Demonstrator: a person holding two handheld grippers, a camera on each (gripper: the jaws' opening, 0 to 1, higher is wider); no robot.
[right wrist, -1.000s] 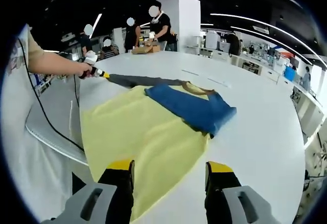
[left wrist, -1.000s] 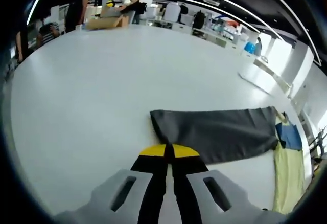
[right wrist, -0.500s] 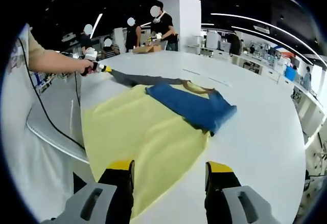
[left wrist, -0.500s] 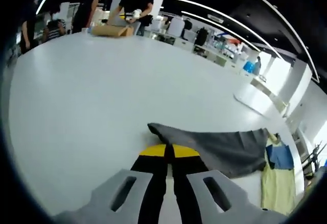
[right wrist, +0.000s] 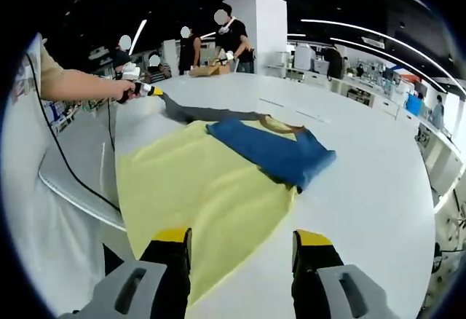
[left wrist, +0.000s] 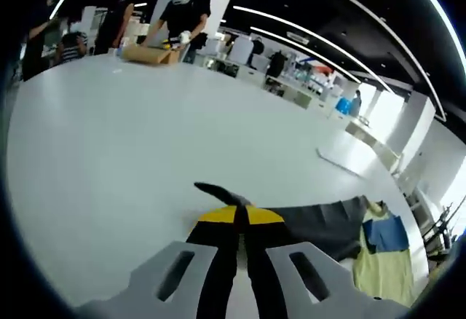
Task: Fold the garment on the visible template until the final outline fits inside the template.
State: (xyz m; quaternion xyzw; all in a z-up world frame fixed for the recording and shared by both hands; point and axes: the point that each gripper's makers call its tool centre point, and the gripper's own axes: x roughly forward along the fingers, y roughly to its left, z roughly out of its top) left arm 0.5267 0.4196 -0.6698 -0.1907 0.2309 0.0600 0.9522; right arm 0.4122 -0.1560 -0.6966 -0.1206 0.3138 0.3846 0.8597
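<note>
While the left claw pinches soft grey cloth, the right claw gapes empty over the yellow sheet.

Blue garment on yellow template.

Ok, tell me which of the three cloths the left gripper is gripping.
The dark grey garment: the left gripper lifts its corner. The blue garment and yellow sheet lie flat, untouched.
</note>
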